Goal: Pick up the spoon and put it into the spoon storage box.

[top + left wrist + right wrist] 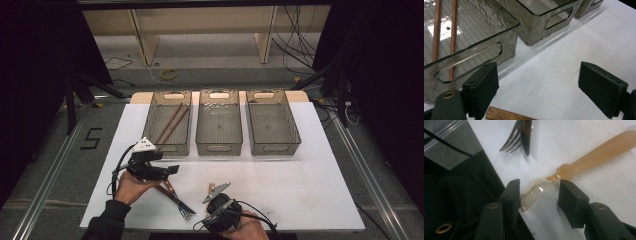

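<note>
Three smoky see-through bins are lined up along the far side of the white table top (310, 170). In the left bin (150, 120) a pair of brown chopsticks (171, 123) can be seen lying at a slant; the middle bin (219, 145) and the right bin (295, 132) sit just beside it in a row.

Near the left front, the left gripper (167, 170) is held low over the table, jaws spread wide with nothing between them. Seen in the left gripper view, a wooden handle (506, 115) lies on the table just below the jaws. That handle belongs to the fork (180, 205) and the serrated knife (526, 135), which lie together, tines and blade pointing to the near edge.

Further right, at the near edge, the right gripper (537, 195) is set around an amber plastic spoon (579, 162). Its bowl is tipped on edge between the half-closed jaws, the left pad touching the rim, the right pad just beside the neck; a firm pinch can't be told for sure
</note>
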A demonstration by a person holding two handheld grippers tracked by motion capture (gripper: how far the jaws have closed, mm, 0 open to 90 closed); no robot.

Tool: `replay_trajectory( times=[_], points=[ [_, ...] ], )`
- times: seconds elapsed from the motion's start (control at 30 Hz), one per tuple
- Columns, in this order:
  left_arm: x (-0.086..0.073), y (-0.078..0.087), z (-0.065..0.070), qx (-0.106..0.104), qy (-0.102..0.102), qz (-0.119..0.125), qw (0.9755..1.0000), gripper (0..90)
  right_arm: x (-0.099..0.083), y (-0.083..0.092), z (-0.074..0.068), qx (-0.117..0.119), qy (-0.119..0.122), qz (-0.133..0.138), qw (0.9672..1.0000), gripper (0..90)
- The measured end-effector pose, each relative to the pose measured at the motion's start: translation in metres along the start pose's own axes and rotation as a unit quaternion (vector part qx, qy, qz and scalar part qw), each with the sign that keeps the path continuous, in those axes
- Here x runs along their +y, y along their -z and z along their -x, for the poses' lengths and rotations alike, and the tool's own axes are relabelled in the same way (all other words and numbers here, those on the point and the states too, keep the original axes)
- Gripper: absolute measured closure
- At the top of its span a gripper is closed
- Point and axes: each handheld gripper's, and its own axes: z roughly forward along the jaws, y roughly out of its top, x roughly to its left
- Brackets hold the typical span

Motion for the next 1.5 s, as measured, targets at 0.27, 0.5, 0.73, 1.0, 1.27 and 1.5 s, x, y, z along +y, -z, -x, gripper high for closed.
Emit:
replay_trajectory(
  times=[0.27, 0.5, 0.73, 1.0, 1.27, 1.5],
  points=[
    [0.0, 0.0, 0.0, 0.0, 0.0, 0.0, 1.0, 16.0, 0.005, 0.01, 0.021, 0.008, -0.033, 0.003, 0.9994, 41.6],
    [0.0, -0.001, 0.0, 0.001, -0.001, 0.0, 1.0, 16.0, 0.02, 0.008, 0.03, -0.019, -0.041, 0.003, 0.999, 41.0],
    [-0.001, 0.001, -0.001, 0.001, 0.002, 0.002, 1.0, 16.1, 0.027, 0.001, 0.035, -0.04, -0.036, -0.016, 0.9984, 42.3],
    [0.0, 0.0, 0.0, 0.001, 0.0, 0.0, 1.0, 16.2, 0.035, -0.002, 0.029, -0.044, -0.026, -0.024, 0.9984, 40.9],
    [-0.001, 0.0, 0.0, 0.001, -0.002, 0.001, 1.0, 16.4, 0.037, -0.005, 0.02, -0.066, -0.01, -0.036, 0.9971, 37.2],
    [0.0, 0.0, 0.001, -0.001, -0.005, 0.001, 1.0, 16.6, 0.032, -0.008, 0.02, -0.076, -0.01, -0.062, 0.9952, 36.9]
  ],
)
